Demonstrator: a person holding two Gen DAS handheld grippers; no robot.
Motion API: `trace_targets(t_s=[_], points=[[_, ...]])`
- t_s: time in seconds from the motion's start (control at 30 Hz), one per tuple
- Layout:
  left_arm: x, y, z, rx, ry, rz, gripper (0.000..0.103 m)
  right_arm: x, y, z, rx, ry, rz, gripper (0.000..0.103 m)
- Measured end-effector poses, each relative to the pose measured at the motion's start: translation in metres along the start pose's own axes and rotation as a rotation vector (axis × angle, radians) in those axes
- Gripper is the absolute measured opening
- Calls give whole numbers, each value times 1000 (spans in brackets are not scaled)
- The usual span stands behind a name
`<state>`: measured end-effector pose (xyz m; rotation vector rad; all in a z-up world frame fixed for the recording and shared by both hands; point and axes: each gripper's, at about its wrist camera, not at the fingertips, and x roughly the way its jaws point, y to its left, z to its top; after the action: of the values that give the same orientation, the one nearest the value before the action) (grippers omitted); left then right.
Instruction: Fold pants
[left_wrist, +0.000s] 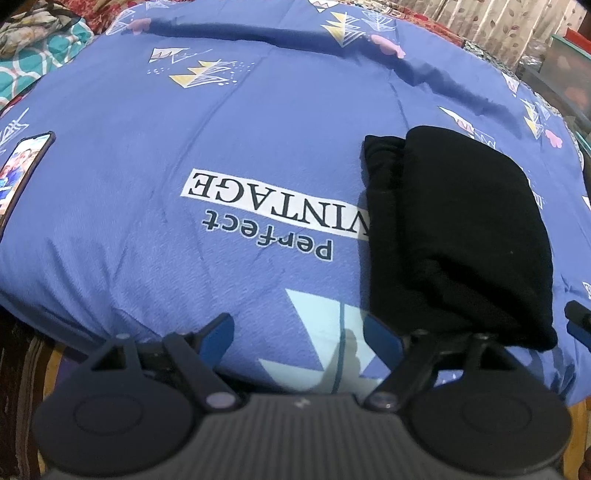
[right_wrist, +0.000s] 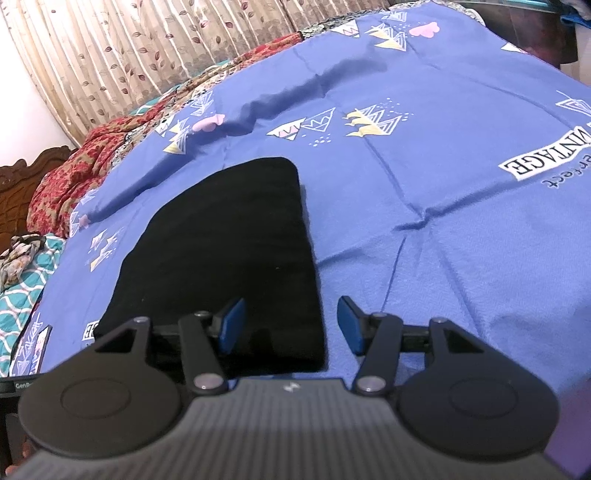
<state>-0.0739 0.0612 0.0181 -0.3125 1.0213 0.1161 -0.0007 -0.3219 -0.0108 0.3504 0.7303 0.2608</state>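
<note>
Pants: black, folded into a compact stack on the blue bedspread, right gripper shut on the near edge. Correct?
Not quite. The right gripper is open, not shut on anything: the right wrist view shows its blue pads spread apart, one over the pants' near edge, the other over the bedspread. The rest holds: the black pants lie folded in a compact stack on the blue bedspread.

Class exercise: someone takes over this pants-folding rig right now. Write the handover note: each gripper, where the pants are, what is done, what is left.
Left gripper: open, empty, over bare blue bedsheet, left of the pants.
Right gripper: open, empty, over the near edge of the pants.
Black pants: lying on the bedsheet as a compact folded rectangle; lower layers stick out along one long side.
Done: the folding appears complete.
Left: probably only tidying that uneven edge, if wanted.
A phone lies at the sheet's edge.
</note>
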Motion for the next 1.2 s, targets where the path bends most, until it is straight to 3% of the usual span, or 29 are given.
trace_targets(t_s=[0.17, 0.3, 0.4, 0.5, 0.73, 1.0, 1.2], points=[[-6, 4, 3, -15, -26, -40, 82, -1, 0, 1, 7, -8, 4, 58], [-17, 5, 11, 7, -82, -92, 94, -1, -1, 6, 7, -11, 30, 60], [-24, 3, 22, 34, -118, -143, 102, 2, -3, 12, -4, -1, 76, 69], [-24, -2, 38, 49, -120, -212, 103, 8, -7, 19, 3, 25, 139, 75], [7, -12, 64, 48, -46, -314, 103, 18, -19, 31, 63, 42, 192, 76], [67, -7, 76, -95, 120, -499, 103, 44, -40, 39, 171, 110, 298, 77], [91, -10, 76, -131, 163, -548, 103, 70, -49, 38, 225, 174, 357, 81]])
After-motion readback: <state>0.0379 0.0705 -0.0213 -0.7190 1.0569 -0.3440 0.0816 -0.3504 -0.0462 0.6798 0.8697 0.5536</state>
